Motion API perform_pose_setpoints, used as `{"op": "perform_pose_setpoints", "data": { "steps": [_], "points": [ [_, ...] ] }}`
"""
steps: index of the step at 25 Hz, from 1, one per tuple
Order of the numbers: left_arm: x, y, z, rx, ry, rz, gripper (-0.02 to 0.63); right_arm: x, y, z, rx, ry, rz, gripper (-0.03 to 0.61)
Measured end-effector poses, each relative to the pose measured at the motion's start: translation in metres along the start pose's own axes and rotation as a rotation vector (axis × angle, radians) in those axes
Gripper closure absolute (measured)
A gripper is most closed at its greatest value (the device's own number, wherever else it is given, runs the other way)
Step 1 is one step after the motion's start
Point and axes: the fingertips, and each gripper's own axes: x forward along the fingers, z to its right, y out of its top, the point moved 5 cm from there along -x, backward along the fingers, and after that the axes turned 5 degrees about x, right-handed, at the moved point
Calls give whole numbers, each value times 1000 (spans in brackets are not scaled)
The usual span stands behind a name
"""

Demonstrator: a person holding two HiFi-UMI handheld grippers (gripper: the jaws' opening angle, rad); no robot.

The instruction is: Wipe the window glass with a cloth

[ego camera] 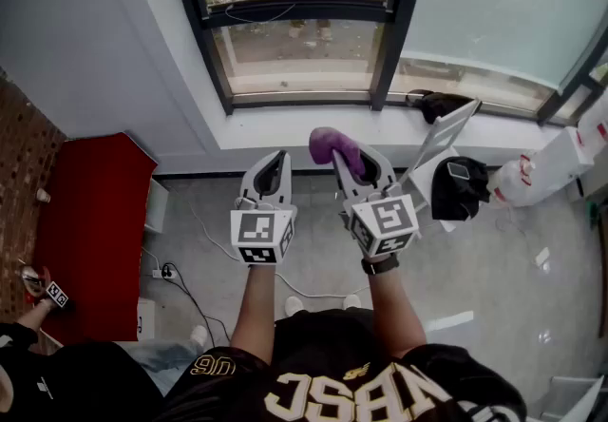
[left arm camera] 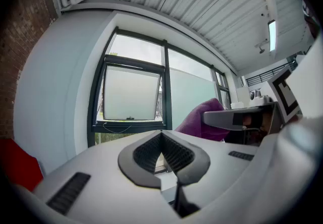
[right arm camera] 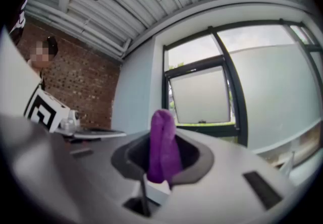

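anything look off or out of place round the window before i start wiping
Nothing looks spilled or broken. The frosted hinged window sash stands tilted open, and a thin loose cord sags along the dark frame below it, where wiping might snag it. The purple cloth sits clamped in the right gripper.

The left gripper (left arm camera: 162, 140) faces a dark-framed window with a frosted glass pane (left arm camera: 132, 94), its black ribbed fingers (left arm camera: 146, 155) pressed together, nothing between them. A crumpled purple cloth (left arm camera: 199, 119) shows right of the fingers; a red-brown brick wall (left arm camera: 30, 41) stands far left
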Motion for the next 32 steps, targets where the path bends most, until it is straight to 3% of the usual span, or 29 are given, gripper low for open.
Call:
{"op": "perform_pose_setpoints", "data": {
  "steps": [8,13,18,21,25,32],
  "points": [
    [-21,-3,-33,1,-9,16,601,24,-14,-42,0,2,-21,499],
    [-34,-13,-55,-63,14,35,601,28,-38,-65,10,-3,-80,499],
    [-22,-34,-63,-79,43,-10,601,48,-70,-41,121,-52,-175,499],
    [-2,-43,-79,-80,65,-31,601,77,-72,-28,152,-23,-151,499],
    [35,-45,-86,-81,8,-88,601,125,-73,-10,177,55,-130,499],
    [128,-39,-106,-16,121,-45,601,211,-46,58,186,127,-38,499]
  ]
}}
